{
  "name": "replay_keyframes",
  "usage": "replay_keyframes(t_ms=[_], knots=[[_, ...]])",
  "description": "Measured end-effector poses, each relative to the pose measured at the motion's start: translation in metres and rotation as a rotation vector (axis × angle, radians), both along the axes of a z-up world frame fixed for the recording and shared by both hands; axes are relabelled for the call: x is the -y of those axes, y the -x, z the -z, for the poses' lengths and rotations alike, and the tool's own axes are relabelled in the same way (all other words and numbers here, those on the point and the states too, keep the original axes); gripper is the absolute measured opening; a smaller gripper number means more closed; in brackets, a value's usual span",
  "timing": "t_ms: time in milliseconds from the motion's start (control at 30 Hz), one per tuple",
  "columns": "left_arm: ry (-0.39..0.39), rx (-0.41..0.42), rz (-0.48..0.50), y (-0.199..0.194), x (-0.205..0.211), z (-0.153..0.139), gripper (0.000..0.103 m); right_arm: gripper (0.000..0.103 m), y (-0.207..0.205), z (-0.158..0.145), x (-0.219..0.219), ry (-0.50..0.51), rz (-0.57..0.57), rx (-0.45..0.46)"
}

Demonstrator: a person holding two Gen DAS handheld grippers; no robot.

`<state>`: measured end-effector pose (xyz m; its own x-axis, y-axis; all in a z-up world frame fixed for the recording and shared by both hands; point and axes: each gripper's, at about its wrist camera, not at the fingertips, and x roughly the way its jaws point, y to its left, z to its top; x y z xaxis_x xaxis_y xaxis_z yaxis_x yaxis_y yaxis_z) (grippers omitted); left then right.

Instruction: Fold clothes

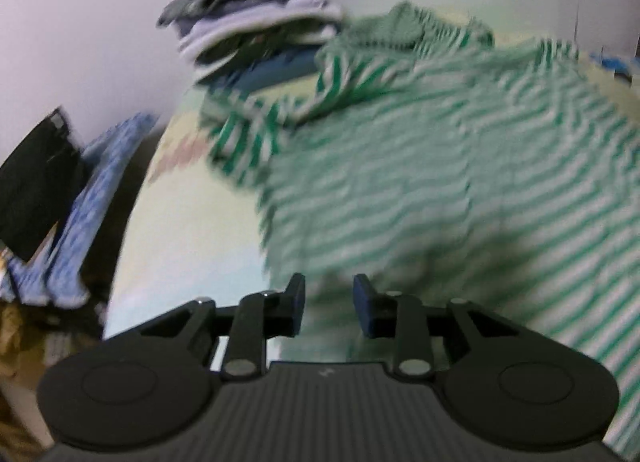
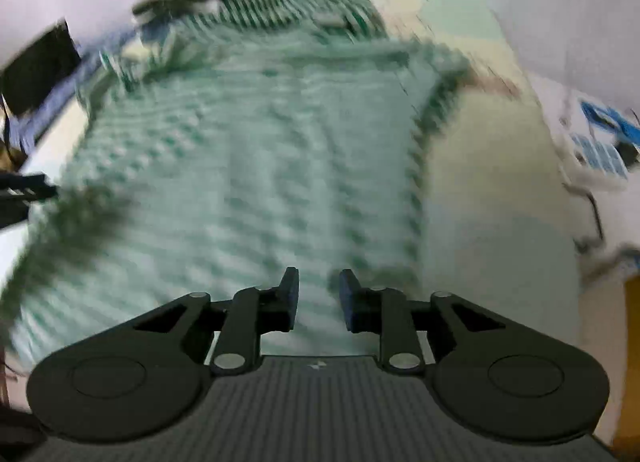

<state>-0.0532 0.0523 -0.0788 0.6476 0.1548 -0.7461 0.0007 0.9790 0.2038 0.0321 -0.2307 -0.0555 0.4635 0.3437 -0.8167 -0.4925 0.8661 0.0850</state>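
Left gripper (image 1: 329, 304) and right gripper (image 2: 319, 299): jaws standing apart, gripping nothing, hovering over the near hem as if to pinch it. Green-and-white striped knit shirt (image 1: 420, 182) is lying spread flat toward twelve o'clock on the pale bed sheet (image 1: 192, 230), ready for folding; stack of folded grey and white clothes (image 1: 256, 18) is sitting at eleven o'clock, touching its collar end.

I see the shirt (image 1: 440, 182) spread flat on the bed (image 1: 192, 230), with the pile of folded clothes (image 1: 256, 18) at its far left.
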Motion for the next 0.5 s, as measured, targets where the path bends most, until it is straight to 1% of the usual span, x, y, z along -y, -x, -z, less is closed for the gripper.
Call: replay_keyframes(t_ms=[67, 200, 300, 400, 433, 467, 500], knots=[[0.016, 0.02, 0.014, -0.027, 0.0, 0.0, 0.032, 0.025, -0.019, 0.006, -0.024, 0.022, -0.003, 0.051], [-0.003, 0.018, 0.031, -0.079, -0.005, 0.011, 0.032, 0.025, -0.055, 0.018, -0.053, 0.036, 0.032, 0.072], [-0.014, 0.005, 0.01, -0.108, -0.017, 0.016, 0.032, 0.026, -0.074, 0.024, -0.055, 0.059, 0.073, 0.081], [-0.033, -0.008, -0.037, -0.123, -0.038, 0.028, 0.032, 0.026, -0.091, 0.032, -0.038, 0.08, 0.142, 0.075], [-0.054, -0.001, -0.048, -0.127, -0.045, 0.032, 0.032, 0.024, -0.097, 0.034, -0.03, 0.081, 0.163, 0.079], [-0.069, 0.011, -0.054, -0.13, -0.051, 0.035, 0.032, 0.018, -0.102, 0.037, -0.021, 0.082, 0.184, 0.083], [-0.078, 0.012, -0.068, -0.136, -0.057, 0.036, 0.035, 0.006, -0.107, 0.039, -0.013, 0.083, 0.204, 0.087]])
